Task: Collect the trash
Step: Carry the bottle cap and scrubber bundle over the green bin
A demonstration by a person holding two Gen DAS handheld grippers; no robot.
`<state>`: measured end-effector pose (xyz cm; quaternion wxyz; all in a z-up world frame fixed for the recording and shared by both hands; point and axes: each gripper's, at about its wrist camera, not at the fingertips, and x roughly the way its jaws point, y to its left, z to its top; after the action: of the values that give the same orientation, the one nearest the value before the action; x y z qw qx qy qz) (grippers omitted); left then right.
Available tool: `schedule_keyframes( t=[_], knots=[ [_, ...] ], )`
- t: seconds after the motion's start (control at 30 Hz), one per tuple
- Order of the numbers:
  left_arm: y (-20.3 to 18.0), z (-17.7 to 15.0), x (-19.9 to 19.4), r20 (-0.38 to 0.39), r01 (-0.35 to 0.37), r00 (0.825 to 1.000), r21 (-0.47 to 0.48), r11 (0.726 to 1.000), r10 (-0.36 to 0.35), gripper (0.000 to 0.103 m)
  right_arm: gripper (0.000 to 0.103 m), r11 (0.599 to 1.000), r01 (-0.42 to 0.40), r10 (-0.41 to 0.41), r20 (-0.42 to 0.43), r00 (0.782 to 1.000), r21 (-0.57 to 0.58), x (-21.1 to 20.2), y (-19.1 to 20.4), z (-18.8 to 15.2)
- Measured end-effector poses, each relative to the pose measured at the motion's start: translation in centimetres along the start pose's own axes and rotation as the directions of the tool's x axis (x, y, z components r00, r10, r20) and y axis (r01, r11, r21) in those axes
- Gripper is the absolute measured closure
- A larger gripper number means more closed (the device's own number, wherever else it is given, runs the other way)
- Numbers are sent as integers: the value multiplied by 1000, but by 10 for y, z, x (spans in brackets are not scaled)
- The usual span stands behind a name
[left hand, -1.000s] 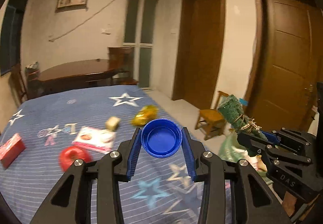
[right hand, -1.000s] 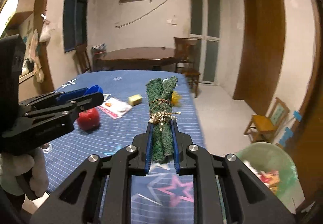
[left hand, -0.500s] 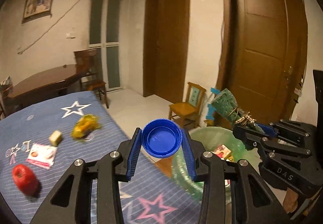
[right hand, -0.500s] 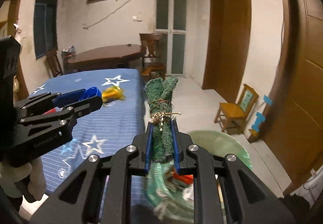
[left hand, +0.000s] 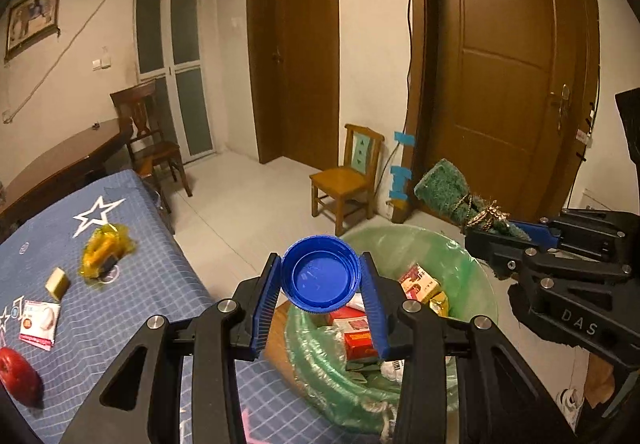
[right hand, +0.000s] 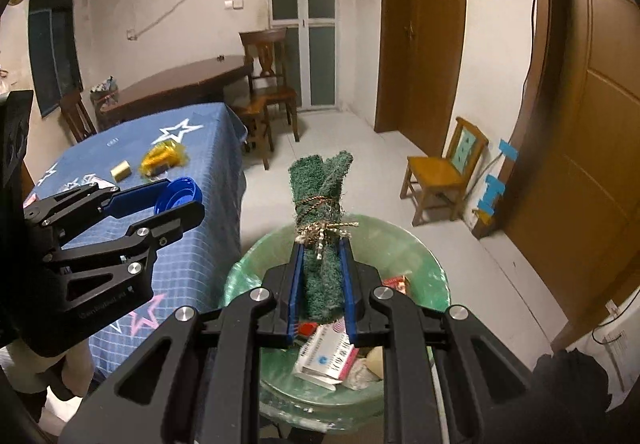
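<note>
Left tongs (left hand: 322,276) clamp a round blue plastic cap (left hand: 321,275), right tongs (right hand: 320,276) pinch a rolled green scouring pad (right hand: 321,244), both over the green-lined bin (right hand: 424,260) beside the blue star-print counter (left hand: 132,284).

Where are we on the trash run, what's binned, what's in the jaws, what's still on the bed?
Done: boxes and wrappers already lie in the green-lined bin. In hand: the left gripper holds a blue cap, the right gripper a tied green bundle, both over the bin, unreleased. Left on the blue cover: yellow wrapper, small block, packet, red ball.
</note>
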<state>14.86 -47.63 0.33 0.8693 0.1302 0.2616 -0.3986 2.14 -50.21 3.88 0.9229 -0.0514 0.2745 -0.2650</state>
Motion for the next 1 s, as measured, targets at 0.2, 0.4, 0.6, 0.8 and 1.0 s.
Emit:
schedule_keyframes(
  t=[0.2,0.4,0.6,0.8,1.0],
  knots=[
    [-1,1,27,-56,32,998,-7,999,-33,62,87,1000,-10,12,-63,998,22,17,-17,-3],
    [4,1,51,-95,75,992,-33,997,-78,62,87,999,-11,17,-121,993,54,33,-32,-8],
    [1,2,67,-121,102,987,-30,994,-104,62,87,997,-10,23,-164,986,77,42,-46,-13],
    [-1,-3,79,-145,108,983,-22,994,-110,62,87,997,-10,24,-178,984,78,43,-48,-15],
    [-4,-4,86,-154,110,982,-19,994,-112,62,87,997,-9,23,-180,983,79,44,-49,-13]
  ],
)
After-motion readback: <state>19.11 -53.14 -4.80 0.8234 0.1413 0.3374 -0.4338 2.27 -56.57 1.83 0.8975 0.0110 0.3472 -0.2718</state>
